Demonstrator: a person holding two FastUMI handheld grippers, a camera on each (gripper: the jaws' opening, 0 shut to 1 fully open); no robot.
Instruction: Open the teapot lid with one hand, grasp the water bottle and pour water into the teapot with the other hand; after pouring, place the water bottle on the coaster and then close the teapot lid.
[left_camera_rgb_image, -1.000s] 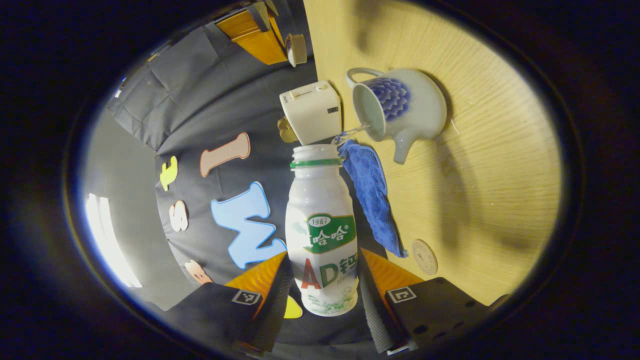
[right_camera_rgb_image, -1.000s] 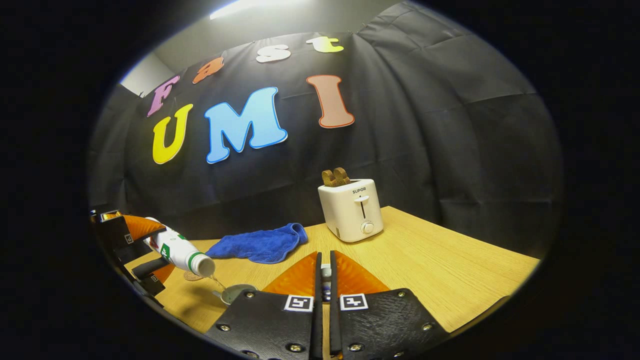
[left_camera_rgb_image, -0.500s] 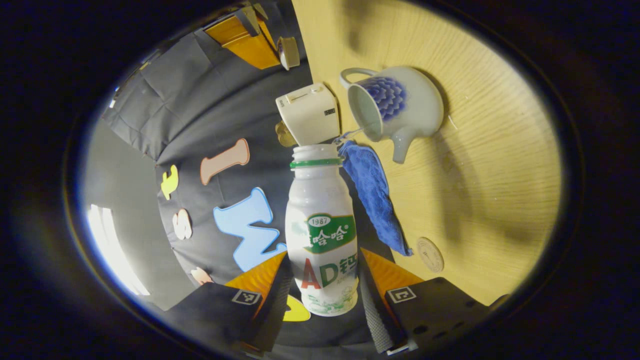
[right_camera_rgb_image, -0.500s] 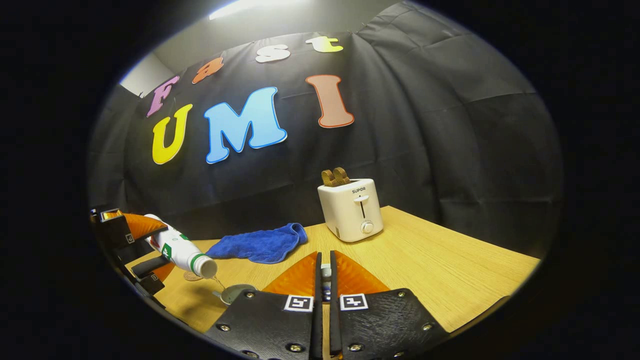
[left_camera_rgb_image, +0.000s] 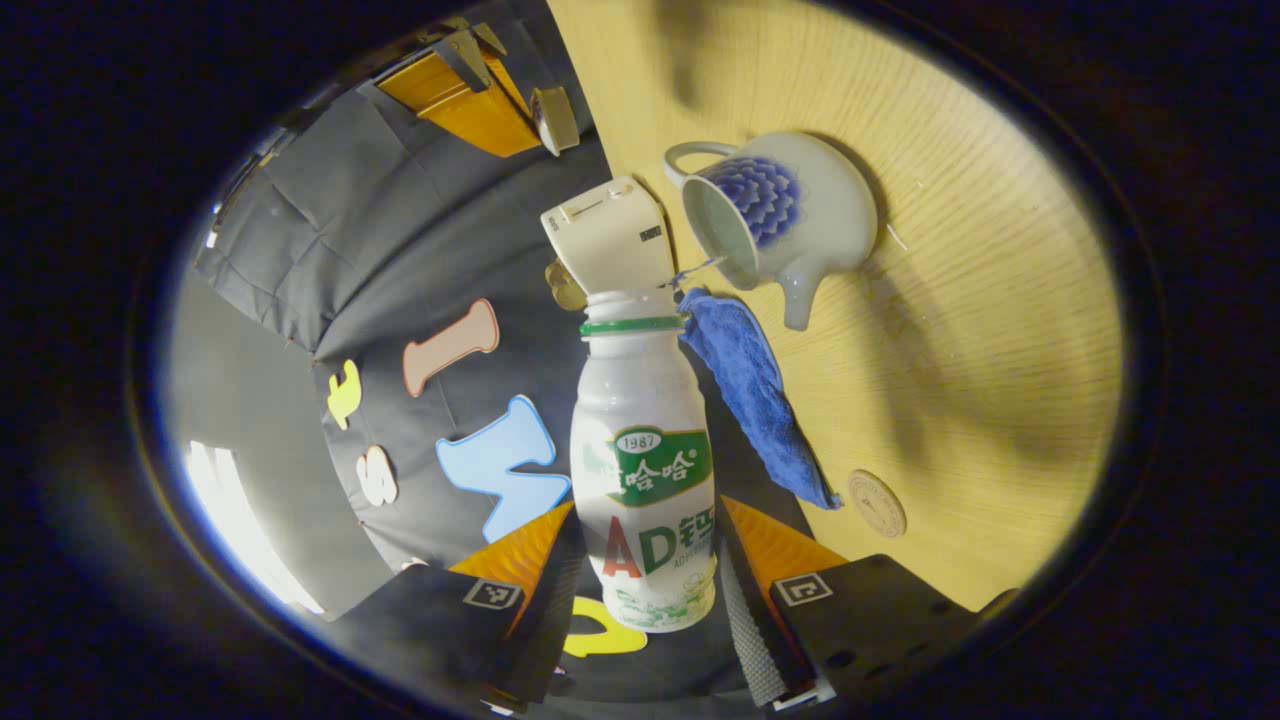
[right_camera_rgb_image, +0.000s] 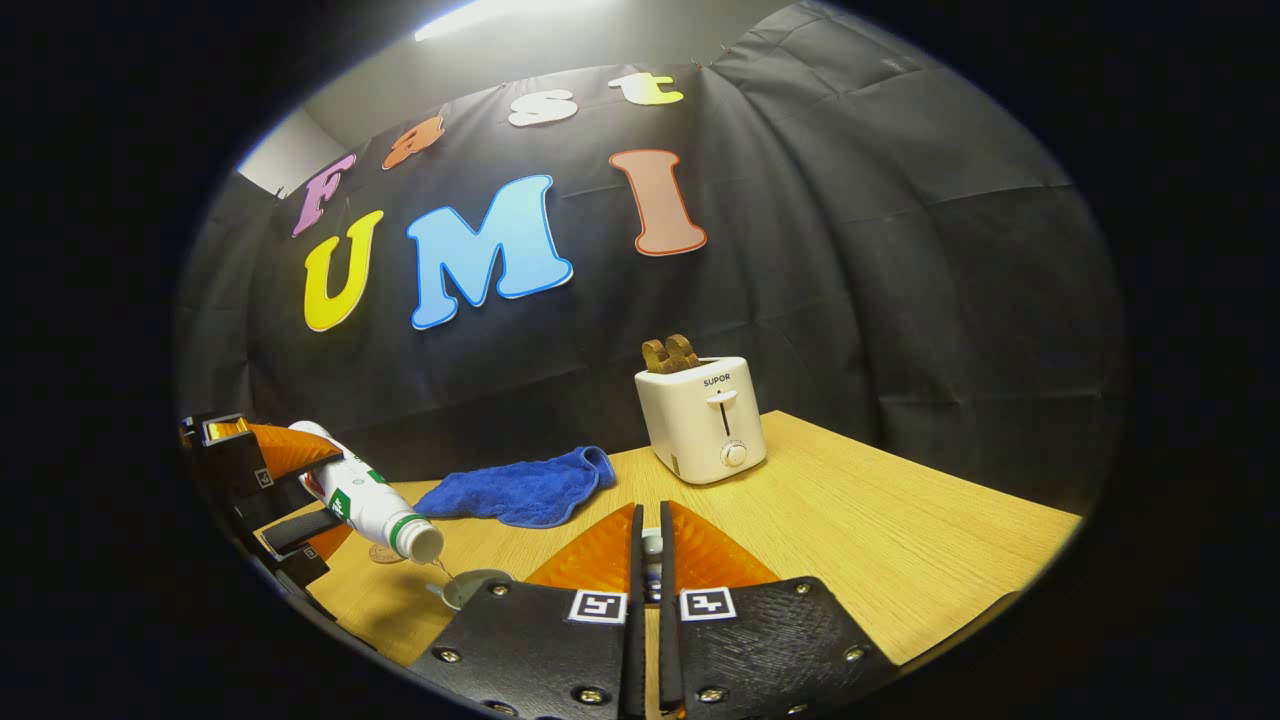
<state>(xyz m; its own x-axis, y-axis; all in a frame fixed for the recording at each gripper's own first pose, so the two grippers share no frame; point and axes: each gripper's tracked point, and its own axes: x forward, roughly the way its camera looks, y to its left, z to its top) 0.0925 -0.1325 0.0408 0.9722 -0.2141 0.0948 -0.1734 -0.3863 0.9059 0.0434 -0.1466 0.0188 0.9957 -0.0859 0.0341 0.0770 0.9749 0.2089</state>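
Water bottle (left_camera_rgb_image: 645, 470) lying tipped between the fingers of the left gripper (left_camera_rgb_image: 640, 585) in the left gripper view, both fingers pressing on its lower sides, open mouth pointing toward twelve o'clock. Thin stream of water (left_camera_rgb_image: 698, 268) running from the mouth toward the open rim of the teapot (left_camera_rgb_image: 775, 215), sitting lidless on the wooden table (left_camera_rgb_image: 980, 330) at about one o'clock from the bottle's mouth, spout aiming toward six o'clock. Blue cloth (left_camera_rgb_image: 755, 395) lying just beside the bottle's neck at three o'clock; round coaster (left_camera_rgb_image: 877, 503) resting bare at about five o'clock from the cloth, near the gripper's body. Toaster (left_camera_rgb_image: 608, 235) showing right behind the bottle's mouth at twelve o'clock. In the right gripper view, right gripper (right_camera_rgb_image: 648, 560) closing narrowly on a small pale piece, the teapot lid (right_camera_rgb_image: 652, 545), pinched between the fingers and largely hidden by them. Same bottle (right_camera_rgb_image: 365, 495) slanting at about nine o'clock, mouth lowermost, hanging above the teapot's opening (right_camera_rgb_image: 475, 585) at seven o'clock. Toaster (right_camera_rgb_image: 703, 418) standing upright at one o'clock from the fingers, cloth (right_camera_rgb_image: 520, 490) lying at eleven o'clock.
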